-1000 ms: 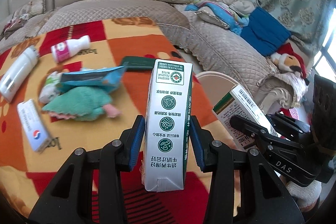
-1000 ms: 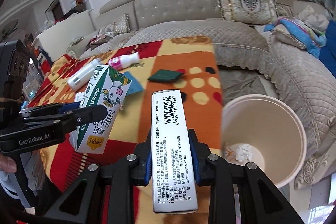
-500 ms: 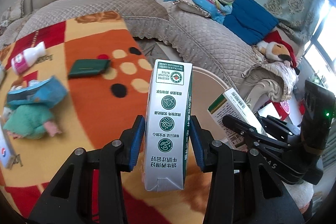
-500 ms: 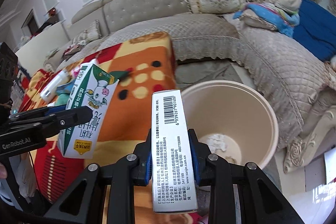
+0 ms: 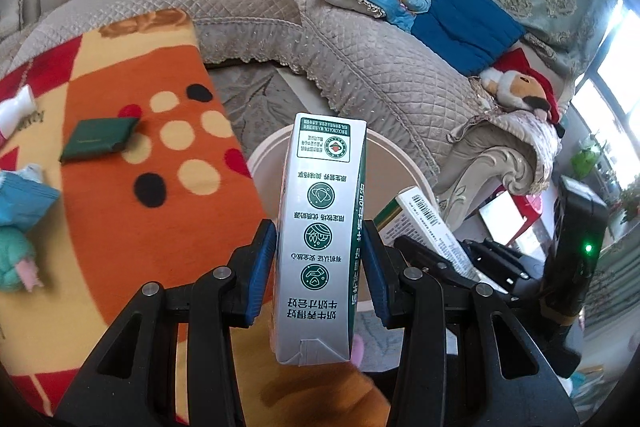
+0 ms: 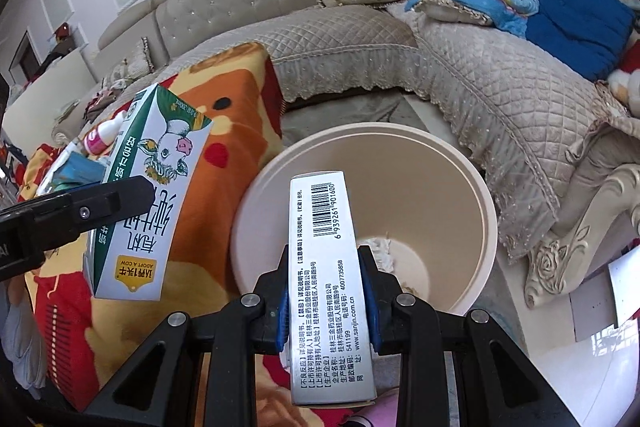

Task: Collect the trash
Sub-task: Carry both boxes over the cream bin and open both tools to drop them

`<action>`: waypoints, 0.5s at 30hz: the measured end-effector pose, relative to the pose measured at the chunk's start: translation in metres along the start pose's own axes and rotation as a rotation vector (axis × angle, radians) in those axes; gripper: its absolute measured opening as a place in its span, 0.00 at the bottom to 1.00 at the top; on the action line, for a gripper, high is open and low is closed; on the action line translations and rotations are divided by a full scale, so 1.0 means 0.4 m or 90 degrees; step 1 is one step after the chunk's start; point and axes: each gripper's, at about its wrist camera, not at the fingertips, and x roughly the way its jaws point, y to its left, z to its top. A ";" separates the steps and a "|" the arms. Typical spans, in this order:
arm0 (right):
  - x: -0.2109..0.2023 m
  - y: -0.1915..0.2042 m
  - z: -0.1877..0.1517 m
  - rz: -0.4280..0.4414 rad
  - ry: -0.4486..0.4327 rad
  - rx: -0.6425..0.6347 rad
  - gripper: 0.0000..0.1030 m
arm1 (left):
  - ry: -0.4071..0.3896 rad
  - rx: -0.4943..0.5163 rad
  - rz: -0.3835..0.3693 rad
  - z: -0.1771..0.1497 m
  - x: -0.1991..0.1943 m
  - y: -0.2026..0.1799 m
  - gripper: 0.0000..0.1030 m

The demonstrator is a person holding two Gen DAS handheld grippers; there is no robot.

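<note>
My left gripper (image 5: 320, 267) is shut on a white and green milk carton (image 5: 322, 239), held upright at the near rim of the beige trash bin (image 5: 394, 163). The carton also shows in the right wrist view (image 6: 148, 195). My right gripper (image 6: 325, 291) is shut on a long white medicine box (image 6: 326, 267) with a barcode, held over the near rim of the bin (image 6: 486, 211). The box also shows in the left wrist view (image 5: 428, 227). Crumpled white paper (image 6: 378, 247) lies in the bin's bottom.
An orange patterned blanket (image 5: 120, 211) covers the table left of the bin. On it lie a dark green wallet (image 5: 98, 141), a blue packet (image 5: 24, 195), a green plush toy (image 5: 12, 259) and a small pink-labelled bottle (image 6: 102, 135). A quilted beige sofa (image 6: 480, 75) curves behind the bin.
Both grippers have moved right, off the blanket toward the bin. The bin has grown larger in both views. Both grips are unchanged.
</note>
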 end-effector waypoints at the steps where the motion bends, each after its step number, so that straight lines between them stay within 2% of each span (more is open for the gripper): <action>1: 0.006 -0.005 0.002 -0.001 0.001 0.003 0.27 | 0.000 -0.003 -0.002 0.002 0.003 0.000 0.39; 11: 0.041 -0.027 0.022 -0.017 0.000 0.017 0.28 | -0.011 0.002 0.000 0.012 0.020 -0.011 0.40; 12: 0.042 -0.027 0.023 -0.023 -0.001 0.015 0.39 | -0.011 0.004 0.004 0.011 0.022 -0.010 0.41; 13: 0.041 -0.026 0.024 -0.030 -0.004 0.013 0.44 | -0.010 0.004 0.004 0.010 0.023 -0.008 0.46; 14: 0.039 -0.026 0.023 -0.032 -0.007 0.012 0.49 | -0.010 0.001 0.003 0.009 0.023 -0.004 0.51; 15: 0.036 -0.026 0.023 -0.033 -0.008 0.012 0.49 | -0.010 -0.002 0.002 0.008 0.023 0.000 0.57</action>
